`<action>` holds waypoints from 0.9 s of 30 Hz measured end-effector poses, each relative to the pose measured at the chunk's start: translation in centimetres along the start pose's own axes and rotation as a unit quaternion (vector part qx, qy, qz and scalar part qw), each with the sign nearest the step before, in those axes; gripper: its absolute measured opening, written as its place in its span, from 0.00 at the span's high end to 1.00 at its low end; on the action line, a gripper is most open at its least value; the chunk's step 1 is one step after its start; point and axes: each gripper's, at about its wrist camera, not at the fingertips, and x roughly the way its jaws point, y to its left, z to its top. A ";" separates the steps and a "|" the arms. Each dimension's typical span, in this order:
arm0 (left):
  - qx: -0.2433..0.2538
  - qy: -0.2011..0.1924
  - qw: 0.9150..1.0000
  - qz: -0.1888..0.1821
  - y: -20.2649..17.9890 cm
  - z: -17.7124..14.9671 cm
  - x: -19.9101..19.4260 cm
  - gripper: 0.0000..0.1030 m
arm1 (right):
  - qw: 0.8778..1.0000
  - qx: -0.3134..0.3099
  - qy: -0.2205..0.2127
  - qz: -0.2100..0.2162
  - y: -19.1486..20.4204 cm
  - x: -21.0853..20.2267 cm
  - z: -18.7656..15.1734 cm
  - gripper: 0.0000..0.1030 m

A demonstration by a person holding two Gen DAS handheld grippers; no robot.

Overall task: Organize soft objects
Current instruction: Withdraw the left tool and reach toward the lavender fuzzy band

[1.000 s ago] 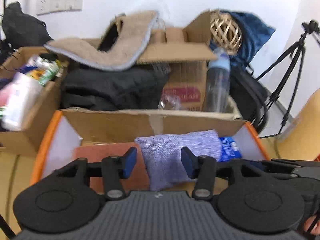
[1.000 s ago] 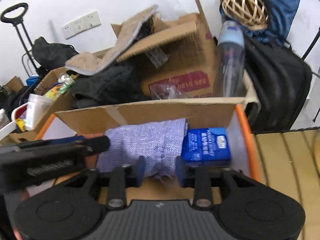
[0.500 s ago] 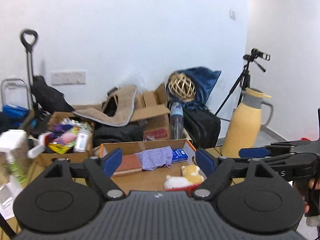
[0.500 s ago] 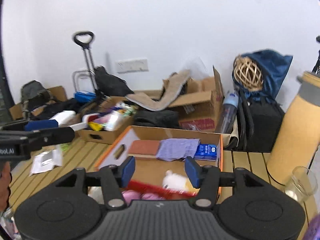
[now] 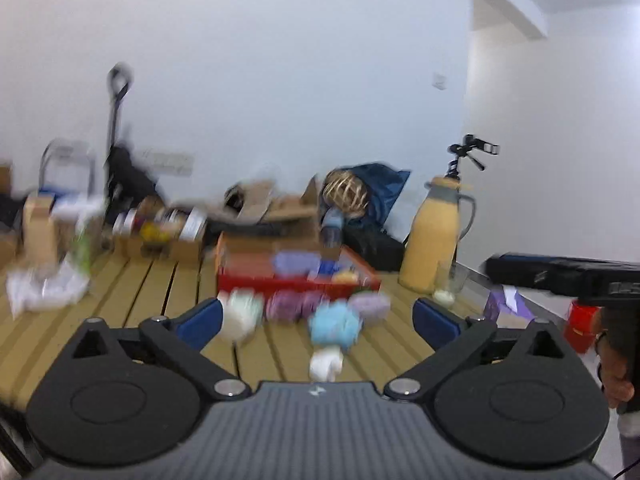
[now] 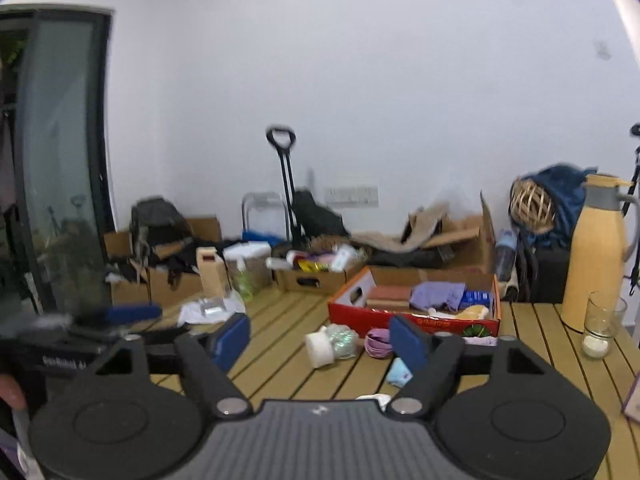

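Observation:
A red cardboard box (image 6: 416, 323) stands on the slatted wooden table (image 6: 280, 364) and holds a lilac cloth (image 6: 436, 295), a terracotta pad (image 6: 390, 294) and a blue packet (image 6: 476, 299). In front of it lie a white roll (image 6: 319, 346), purple soft items (image 6: 378, 342) and a light blue one (image 6: 398, 372). The left wrist view is blurred and shows the box (image 5: 296, 278) and a blue puff (image 5: 334, 326). My left gripper (image 5: 316, 320) is open and empty. My right gripper (image 6: 320, 340) is open and empty. Both are held back, above the table's near side.
A yellow thermos (image 6: 596, 256) and a glass (image 6: 600, 330) stand at the right. Cardboard boxes of clutter (image 6: 316, 270), a small carton (image 6: 210, 272) and crumpled plastic (image 6: 208, 308) sit at the table's far left. A hand trolley (image 6: 286, 184) stands behind.
Both grippers have pulled far back from the box and opened wide. The lilac cloth stays in the box. The soft items in front of the box have come into view.

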 end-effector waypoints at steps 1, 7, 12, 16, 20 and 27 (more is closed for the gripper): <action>-0.013 0.004 1.000 0.014 0.4 -1.4 -0.6 0.00 | 1.000 -0.019 -0.005 -0.017 0.9 -0.6 -1.3 0.23; -0.010 0.016 0.997 0.070 1.2 -5.2 -1.6 0.00 | 0.999 -0.026 -0.002 -0.023 1.7 -2.0 -6.8 0.23; -0.013 0.021 0.997 0.069 1.2 -5.2 -0.2 0.00 | 0.997 0.005 0.008 -0.080 0.2 -0.7 -8.1 0.21; -0.018 0.046 0.997 0.059 1.0 -6.2 2.7 0.00 | 0.994 0.024 0.019 -0.100 -1.5 0.5 -9.1 0.21; -0.006 0.071 0.997 0.037 0.3 -6.6 7.1 0.00 | 0.992 0.039 0.039 -0.113 -3.7 3.1 -9.8 0.23; 0.013 0.073 0.997 -0.029 -2.3 -2.5 18.3 0.15 | 0.986 0.070 0.050 -0.140 -10.5 9.7 -7.7 0.28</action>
